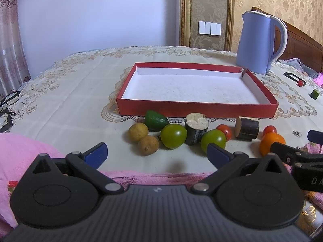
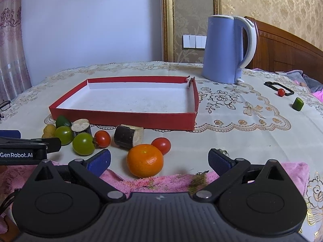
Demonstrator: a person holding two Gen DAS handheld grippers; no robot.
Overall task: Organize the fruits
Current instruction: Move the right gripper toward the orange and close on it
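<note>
My left fingers (image 1: 156, 154) are spread wide with nothing between them. They hang low over the near edge of the bench with the cream lace cloth (image 1: 66, 100). My right fingers (image 2: 159, 160) are spread wide too, and they hold nothing. The round orange mandarin (image 2: 145, 160) sits on the cloth just ahead of them, between the 2 blue pads but not touching either.

The flat red cardboard box with the white inside (image 1: 196, 107) sits in the middle of the bench, and no fruit is in it. All the fruit lies in a row in front of its near wall. From the left there is a dark green avocado (image 1: 155, 120), 2 small yellow-brown round fruits (image 1: 138, 132) that touch each other, and 2 shiny green tomatoes (image 1: 173, 136). A short dark piece of sugarcane standing on its end (image 1: 195, 129) is between the green tomatoes. Another piece of sugarcane lying on its side (image 2: 128, 136) is further right. There are 2 red tomatoes (image 2: 102, 138), 1 on each side of that lying piece.

A tall light blue kettle (image 2: 224, 50) stands behind the box's far right corner. A fuzzy pink towel (image 2: 141, 181) lies under both of my tools. Far off to the right are a tiny red ball (image 2: 281, 92) and a small green chunk (image 2: 298, 104). Black glasses (image 1: 9, 100) lie at the left edge.
</note>
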